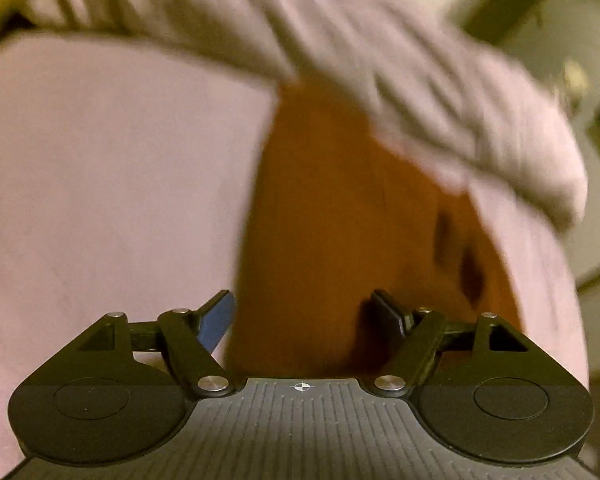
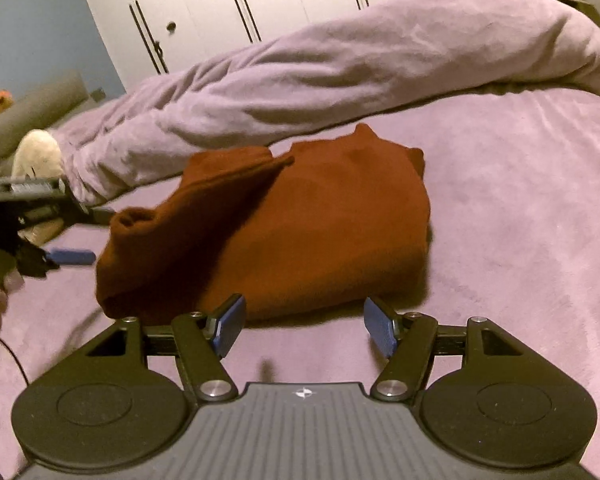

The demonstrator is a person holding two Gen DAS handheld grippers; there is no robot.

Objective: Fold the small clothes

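A lilac sheet (image 1: 100,180) covers the bed, a bunched duvet (image 1: 340,60) behind. Blurred left view: the left gripper (image 1: 304,320) gapes wide and empty over the rust-brown garment (image 1: 340,220). Right view: the garment (image 2: 300,220) lies partly folded mid-bed, 1 flap doubled over; the right gripper (image 2: 304,326) hovers wide, empty, at its near edge.
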